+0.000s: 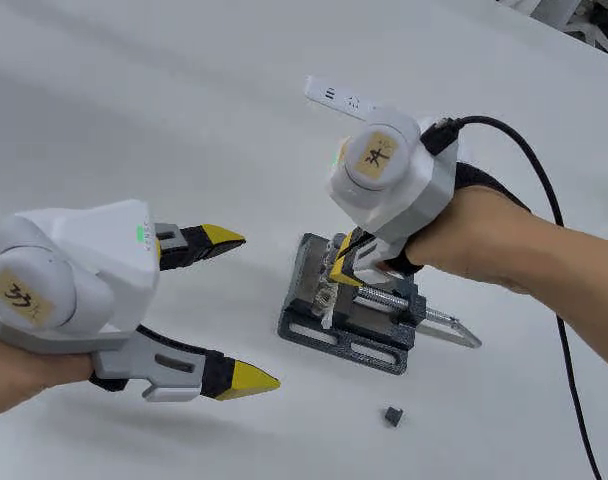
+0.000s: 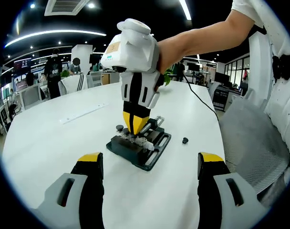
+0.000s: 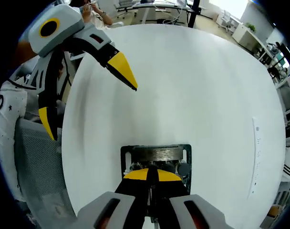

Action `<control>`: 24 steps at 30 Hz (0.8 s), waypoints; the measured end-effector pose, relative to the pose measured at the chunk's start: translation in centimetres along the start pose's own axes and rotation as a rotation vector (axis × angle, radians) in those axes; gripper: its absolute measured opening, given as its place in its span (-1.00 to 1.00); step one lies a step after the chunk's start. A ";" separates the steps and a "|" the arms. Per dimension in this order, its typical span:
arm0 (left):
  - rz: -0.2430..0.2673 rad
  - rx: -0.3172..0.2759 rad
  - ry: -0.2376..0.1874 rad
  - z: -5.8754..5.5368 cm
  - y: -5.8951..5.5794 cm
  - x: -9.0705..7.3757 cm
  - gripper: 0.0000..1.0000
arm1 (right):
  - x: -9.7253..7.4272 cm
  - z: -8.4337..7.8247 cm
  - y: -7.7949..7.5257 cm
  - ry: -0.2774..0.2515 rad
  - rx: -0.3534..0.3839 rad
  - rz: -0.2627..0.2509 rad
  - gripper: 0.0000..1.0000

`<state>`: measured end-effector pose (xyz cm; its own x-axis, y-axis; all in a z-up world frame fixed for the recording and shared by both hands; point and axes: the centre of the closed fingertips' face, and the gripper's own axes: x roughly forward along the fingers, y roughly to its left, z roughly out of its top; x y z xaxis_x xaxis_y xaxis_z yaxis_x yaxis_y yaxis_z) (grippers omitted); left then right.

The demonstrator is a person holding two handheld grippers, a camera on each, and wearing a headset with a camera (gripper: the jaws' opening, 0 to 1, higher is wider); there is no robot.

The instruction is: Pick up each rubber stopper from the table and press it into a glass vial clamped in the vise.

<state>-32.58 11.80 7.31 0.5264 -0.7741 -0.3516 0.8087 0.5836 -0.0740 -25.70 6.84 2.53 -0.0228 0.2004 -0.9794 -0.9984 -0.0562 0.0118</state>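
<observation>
White table [image 1: 134, 120] runs wide under office lights; a vise [image 1: 324, 335] sits near its middle, with vials [image 1: 324, 296] clamped in it, too small to count. The right gripper [image 1: 346, 262] stands tip-down on the vise, jaws brought together just over the vial mouths; whether a stopper is pinched between them I cannot tell. The left gripper [image 1: 246, 308] hangs beside the vise, jaws spread wide, holding nothing. One loose stopper [image 1: 392, 415] lies on the table near the vise's front corner, apart from both grippers.

That stopper looks light and small; being rubber, it should be soft and grippy rather than slick, yet it may tilt or pop free if nipped near an edge. The best hold is probably across its sides near the top, leaving the lower end free to enter the neck. Glass is the fragile part — press straight down, with no sideways lean; the vise looks heavy enough to stay put.
</observation>
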 end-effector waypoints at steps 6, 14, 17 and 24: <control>0.000 0.002 0.005 0.0 -0.2 -0.2 0.59 | 0.0 0.0 -0.1 -0.061 0.044 0.009 -1.00; -0.005 0.004 0.014 -0.1 -0.6 -0.3 0.59 | 0.0 0.1 -0.2 -0.118 0.082 0.006 -1.00; -0.006 0.005 0.015 0.0 -0.8 -0.3 0.59 | -0.1 0.0 -0.2 -0.129 0.082 -0.007 -0.99; -0.007 0.007 0.021 0.0 -1.0 -0.4 0.59 | -0.7 0.2 -0.1 -0.166 0.103 -0.001 -0.94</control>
<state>-33.60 11.57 7.52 0.5155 -0.7724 -0.3710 0.8140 0.5767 -0.0697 -25.59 6.92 3.25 -0.0213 0.3592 -0.9330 -0.9983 0.0431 0.0394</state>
